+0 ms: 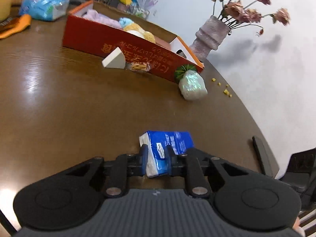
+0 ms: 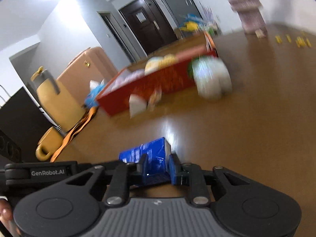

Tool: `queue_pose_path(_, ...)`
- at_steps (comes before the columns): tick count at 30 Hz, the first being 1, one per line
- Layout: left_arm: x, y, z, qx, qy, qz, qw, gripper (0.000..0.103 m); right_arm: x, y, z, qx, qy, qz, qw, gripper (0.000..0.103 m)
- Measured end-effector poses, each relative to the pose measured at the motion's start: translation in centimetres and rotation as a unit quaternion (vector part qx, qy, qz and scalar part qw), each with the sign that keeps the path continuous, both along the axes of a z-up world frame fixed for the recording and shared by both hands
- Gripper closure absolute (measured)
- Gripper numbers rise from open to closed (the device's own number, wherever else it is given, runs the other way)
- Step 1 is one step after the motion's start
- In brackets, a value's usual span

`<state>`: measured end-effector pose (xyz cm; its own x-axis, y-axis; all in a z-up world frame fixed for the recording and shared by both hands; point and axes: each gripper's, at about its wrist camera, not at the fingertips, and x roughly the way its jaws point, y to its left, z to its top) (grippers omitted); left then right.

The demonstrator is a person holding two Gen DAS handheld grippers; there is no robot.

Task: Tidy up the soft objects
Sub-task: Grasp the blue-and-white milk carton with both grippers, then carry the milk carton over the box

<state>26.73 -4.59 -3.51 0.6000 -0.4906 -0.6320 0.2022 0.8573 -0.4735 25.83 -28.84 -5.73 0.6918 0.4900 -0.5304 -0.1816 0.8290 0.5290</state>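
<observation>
Here, the left gripper pinches a blue-and-white tissue pack at six o'clock on the brown table; its print is too small to read. The right gripper, marked "GenRobot.AI", clamps a blue tissue packet. The red box of soft toys lies at twelve o'clock, blurred in the right wrist view; its orange lettering is unreadable.

Two tissue packs, one box, one vase

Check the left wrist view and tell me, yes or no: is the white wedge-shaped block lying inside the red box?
No. The white wedge-shaped block sits on the brown table, outside the red box, against its front wall.
</observation>
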Motion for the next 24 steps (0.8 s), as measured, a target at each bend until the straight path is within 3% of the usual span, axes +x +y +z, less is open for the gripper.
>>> queue_pose_path(5, -2.2, 0.7, 0.0, -0.002, -0.001, 0.0, 1.0, 0.077, -3.8, 0.2, 0.6, 0.019, -0.008, 0.009, 1.0, 0.081)
queue_pose_path(8, -2.9, 1.2, 0.1, -0.007, 0.003, 0.016, 0.9998, 0.058, -4.3, 0.0, 1.2, 0.013, -0.023, 0.009, 1.0, 0.08)
queue_pose_path(16, -2.5, 0.9, -0.2, -0.018, 0.005, 0.009, 0.9998, 0.058, -3.9, 0.0, 0.5, 0.008, -0.015, 0.005, 1.0, 0.078)
queue_pose_path(19, -1.8, 0.8, -0.7, -0.029, 0.022, 0.001, 0.9993, 0.071, -3.3, 0.1, -0.1, 0.007, -0.006, 0.0, 1.0, 0.078)
queue_pose_path(24, -0.1, 0.3, 0.3, -0.029, 0.006, -0.001, 0.9996, 0.077, -2.6, 0.5, 0.2, 0.002, -0.014, 0.002, 1.0, 0.083)
